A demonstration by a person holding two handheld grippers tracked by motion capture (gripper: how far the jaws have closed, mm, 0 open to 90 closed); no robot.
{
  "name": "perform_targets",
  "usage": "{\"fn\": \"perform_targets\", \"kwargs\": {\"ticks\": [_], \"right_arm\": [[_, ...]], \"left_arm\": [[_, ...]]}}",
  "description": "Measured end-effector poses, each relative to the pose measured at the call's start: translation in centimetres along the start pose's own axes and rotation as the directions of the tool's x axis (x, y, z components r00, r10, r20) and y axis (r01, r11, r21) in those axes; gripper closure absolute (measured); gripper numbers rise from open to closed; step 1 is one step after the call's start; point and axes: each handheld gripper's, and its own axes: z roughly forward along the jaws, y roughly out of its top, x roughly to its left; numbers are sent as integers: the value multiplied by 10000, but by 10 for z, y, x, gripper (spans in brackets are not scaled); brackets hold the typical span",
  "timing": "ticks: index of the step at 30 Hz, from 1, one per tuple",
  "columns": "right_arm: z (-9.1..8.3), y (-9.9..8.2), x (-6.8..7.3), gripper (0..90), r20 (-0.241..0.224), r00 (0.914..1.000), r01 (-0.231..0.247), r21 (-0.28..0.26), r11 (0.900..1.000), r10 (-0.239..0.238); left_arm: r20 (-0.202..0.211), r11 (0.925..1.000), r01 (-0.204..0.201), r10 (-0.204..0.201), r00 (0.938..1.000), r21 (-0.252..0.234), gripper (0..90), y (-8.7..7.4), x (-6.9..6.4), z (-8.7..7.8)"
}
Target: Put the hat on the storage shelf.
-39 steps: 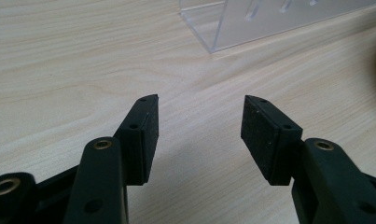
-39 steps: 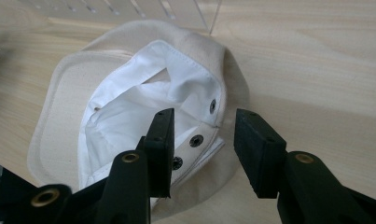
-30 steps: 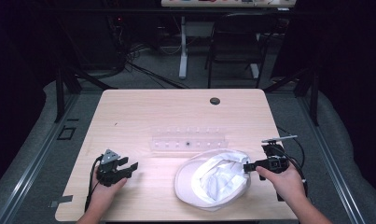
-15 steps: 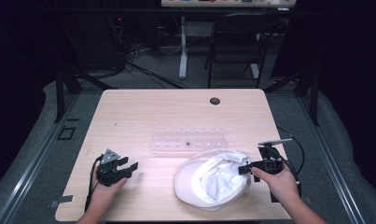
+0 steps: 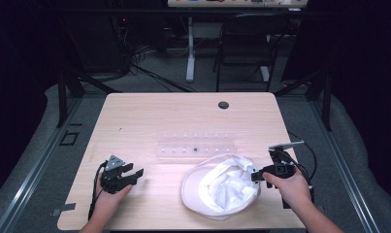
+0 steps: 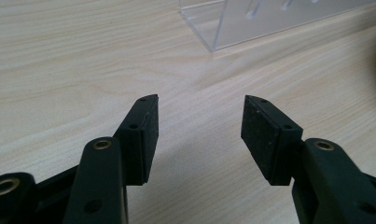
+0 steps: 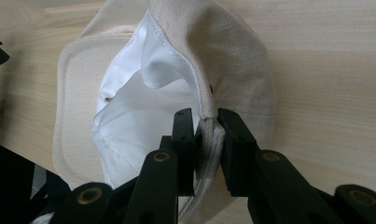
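A cream hat (image 5: pixel 222 187) with a white lining lies upside down on the wooden table (image 5: pixel 149 116), near its front edge. My right gripper (image 5: pixel 255 175) reaches in from the hat's right side. Its jaws have just been closing and now pinch the rim of the hat (image 7: pixel 232 51) between the pads, as the right gripper (image 7: pixel 205 116) shows in its own view. My left gripper (image 5: pixel 137 174) rests low over the table at the front left, well apart from the hat. In its own view the left gripper (image 6: pixel 199 105) stands open over bare wood.
A clear acrylic rack (image 5: pixel 197 144) lies across the table's middle, just behind the hat; its end shows as the rack (image 6: pixel 251 21) ahead of the left jaws. A round black cable hole (image 5: pixel 223 105) sits near the far edge. A chair (image 5: pixel 246 43) stands beyond the table.
The right gripper's jaws have come together on the hat's rim. The left hand and its gripper have stayed where they were.
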Motion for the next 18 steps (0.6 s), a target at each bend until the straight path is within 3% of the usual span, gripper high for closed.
{"fn": "perform_targets", "kwargs": {"ticks": [4, 10, 18], "right_arm": [[-3, 3, 5, 788, 161, 9998, 121, 53, 9999, -122], [-11, 8, 16, 793, 921, 9944, 496, 161, 9986, -509], [-15, 14, 28, 799, 1816, 9768, 1062, 506, 9931, -1137]], "left_arm": [[-12, 10000, 47, -47, 10000, -2, 470, 0, 0, 0], [-15, 10000, 29, -29, 10000, -9, 470, 0, 0, 0], [-24, 10000, 41, -41, 10000, -6, 470, 0, 0, 0]]}}
